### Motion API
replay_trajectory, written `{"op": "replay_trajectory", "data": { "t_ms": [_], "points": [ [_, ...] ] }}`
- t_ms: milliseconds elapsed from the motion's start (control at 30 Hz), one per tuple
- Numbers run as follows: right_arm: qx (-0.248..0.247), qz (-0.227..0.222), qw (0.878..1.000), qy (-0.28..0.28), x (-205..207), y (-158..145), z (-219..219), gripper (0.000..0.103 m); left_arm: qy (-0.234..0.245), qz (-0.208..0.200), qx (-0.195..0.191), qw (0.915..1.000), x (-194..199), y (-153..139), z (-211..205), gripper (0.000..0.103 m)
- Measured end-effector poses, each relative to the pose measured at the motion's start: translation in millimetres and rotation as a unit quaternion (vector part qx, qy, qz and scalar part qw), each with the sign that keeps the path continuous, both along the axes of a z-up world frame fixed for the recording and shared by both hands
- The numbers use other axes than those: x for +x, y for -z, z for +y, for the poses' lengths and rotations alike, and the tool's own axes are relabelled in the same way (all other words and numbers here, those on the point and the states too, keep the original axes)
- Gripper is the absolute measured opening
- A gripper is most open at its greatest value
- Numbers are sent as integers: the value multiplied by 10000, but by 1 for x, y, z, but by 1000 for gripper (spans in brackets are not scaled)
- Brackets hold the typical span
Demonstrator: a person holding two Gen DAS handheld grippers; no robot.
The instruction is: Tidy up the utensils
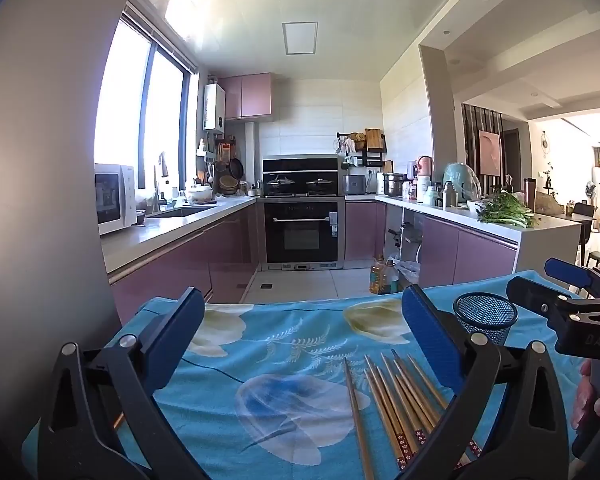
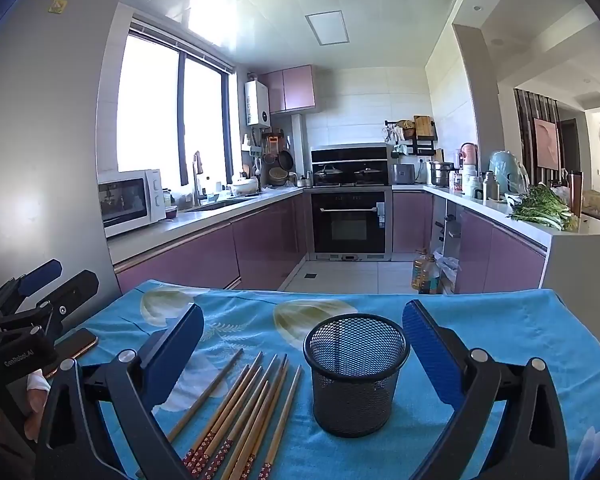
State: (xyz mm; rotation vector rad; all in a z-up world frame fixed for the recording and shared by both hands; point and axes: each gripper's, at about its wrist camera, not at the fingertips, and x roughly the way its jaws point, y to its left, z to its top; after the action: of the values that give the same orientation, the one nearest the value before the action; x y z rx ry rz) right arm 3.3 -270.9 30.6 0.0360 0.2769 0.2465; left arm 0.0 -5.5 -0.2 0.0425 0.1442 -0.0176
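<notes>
- So we begin with nothing picked up: the left gripper (image 1: 300, 320) and the right gripper (image 2: 302, 328) both hover over the blue floral cloth (image 2: 500, 320) with their jaws spread wide and nothing between the pads.
- We see the chopsticks (image 2: 244, 408) lying loose on the cloth in a rough fan, just left of the black mesh cup (image 2: 355, 376), which stands upright and empty as far as we can tell.
- We judge the step in hand to be the first pick, so we single out the chopstick lying slightly apart on the left of the fan, rather than clamping the whole bunch.
- We grip near the patterned thick end, lift level, then tip the thin end down into the cup.
- We steady the light cup with the other gripper, since a nudge could tip it.
- We keep clear of the phone (image 2: 74, 346) at the cloth's left edge.
</notes>
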Motion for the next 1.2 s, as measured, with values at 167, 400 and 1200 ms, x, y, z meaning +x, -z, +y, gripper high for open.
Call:
{"op": "replay_trajectory", "data": {
  "t_ms": [167, 400, 1200],
  "points": [
    [18, -8, 10000, -14, 3, 0, -3, 96, -7, -33, -16, 10000, -3, -3, 0, 97],
    [30, -23, 10000, -3, 4, -1, -4, 96, 0, -36, -21, 10000, -3, -4, 0, 97],
    [57, -31, 10000, 1, 3, 0, -4, 96, -4, -51, -19, 10000, -3, -4, 0, 97]
  ]
}}
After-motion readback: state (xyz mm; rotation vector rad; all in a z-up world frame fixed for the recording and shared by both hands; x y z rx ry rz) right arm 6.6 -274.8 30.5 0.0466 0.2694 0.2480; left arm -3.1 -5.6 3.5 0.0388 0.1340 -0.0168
